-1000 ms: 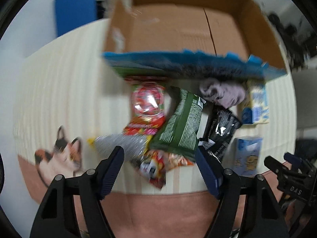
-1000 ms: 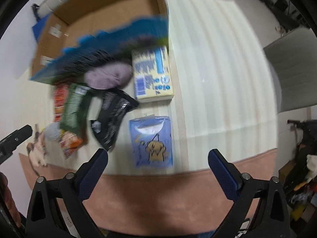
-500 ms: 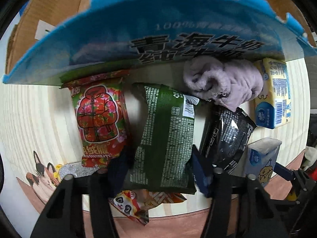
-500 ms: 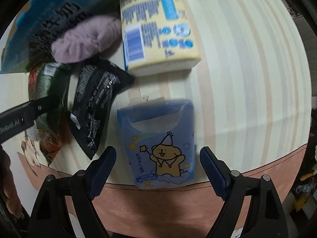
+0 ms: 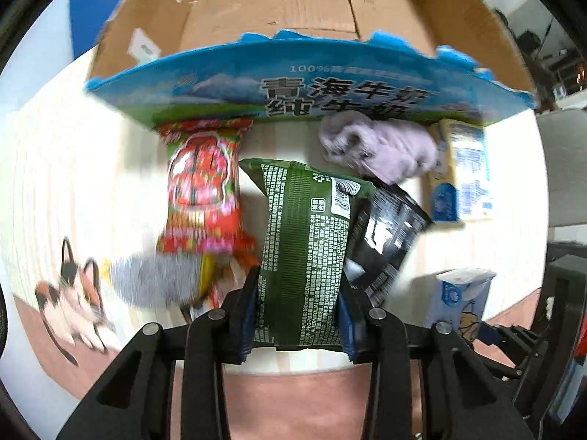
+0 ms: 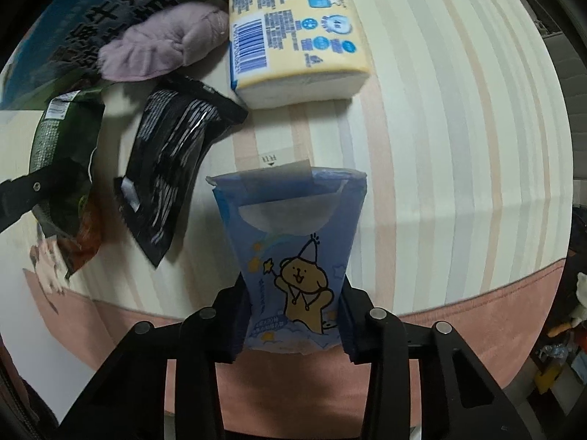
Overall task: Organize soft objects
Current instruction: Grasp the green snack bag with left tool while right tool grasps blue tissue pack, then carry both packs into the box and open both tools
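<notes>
- Left gripper jaws clenching green crinkly snack bag, lifting near tabletop's front edge.
- Right gripper jaws clenching blue bear-print tissue pack.
- Open brown cardboard box sitting empty; everything remaining unsorted.

It looks like a room in a home or a small informal workspace. The worktop wears a striped household cloth with a cartoon cat printed on it, and groceries lie about — a tissue pack, a snack bag — before an open cardboard box. Clutter sits on the floor at the right edge.
</notes>
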`<state>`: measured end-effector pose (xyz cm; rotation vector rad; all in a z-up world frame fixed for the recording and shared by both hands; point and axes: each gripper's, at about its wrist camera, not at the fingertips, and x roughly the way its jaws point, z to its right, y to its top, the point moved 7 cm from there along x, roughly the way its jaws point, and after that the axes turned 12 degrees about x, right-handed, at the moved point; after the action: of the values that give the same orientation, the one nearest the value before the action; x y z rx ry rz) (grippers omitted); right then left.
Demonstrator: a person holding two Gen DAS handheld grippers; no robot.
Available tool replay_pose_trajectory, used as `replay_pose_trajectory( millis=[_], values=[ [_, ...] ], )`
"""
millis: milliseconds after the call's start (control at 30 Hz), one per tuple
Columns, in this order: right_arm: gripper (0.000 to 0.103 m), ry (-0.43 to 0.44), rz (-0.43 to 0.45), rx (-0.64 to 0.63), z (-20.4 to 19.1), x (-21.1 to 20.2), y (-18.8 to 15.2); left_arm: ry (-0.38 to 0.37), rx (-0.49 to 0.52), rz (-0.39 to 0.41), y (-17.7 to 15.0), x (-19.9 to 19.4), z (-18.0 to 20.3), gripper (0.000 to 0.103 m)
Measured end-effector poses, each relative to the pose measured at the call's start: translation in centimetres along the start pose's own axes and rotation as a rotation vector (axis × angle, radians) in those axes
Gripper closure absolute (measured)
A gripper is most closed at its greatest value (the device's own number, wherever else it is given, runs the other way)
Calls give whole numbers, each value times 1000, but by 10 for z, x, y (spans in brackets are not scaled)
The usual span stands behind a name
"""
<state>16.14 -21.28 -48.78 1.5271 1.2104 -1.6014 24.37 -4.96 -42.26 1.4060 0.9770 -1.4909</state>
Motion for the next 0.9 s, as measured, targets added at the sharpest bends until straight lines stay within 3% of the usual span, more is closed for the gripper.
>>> replay_pose_trajectory(
  millis=[200, 267, 367, 533, 633, 733, 900],
  values=[
    [62, 114, 8, -22, 12, -42, -32, -39, -66, 83, -37, -46, 25, 70],
    [62, 163, 24, -37, 14, -67, -35, -66, -89, 121, -38, -70, 32, 70],
    [62, 230, 77, -73, 6, -114, -27, -95, -97, 180, -8, -87, 55, 70],
    [62, 295, 159, -133, -15, -199, 32, -140, -63, 235, 53, -130, 62, 70],
    [62, 281, 217, -165, -48, -217, 77, -150, -53, 253, 104, -136, 46, 70],
    [62, 242, 240, -152, -71, -213, 128, -175, -64, 241, 157, -123, 22, 70],
    [62, 167, 220, -157, -110, -169, 209, -189, -83, 188, 235, -76, -16, 70]
  ],
)
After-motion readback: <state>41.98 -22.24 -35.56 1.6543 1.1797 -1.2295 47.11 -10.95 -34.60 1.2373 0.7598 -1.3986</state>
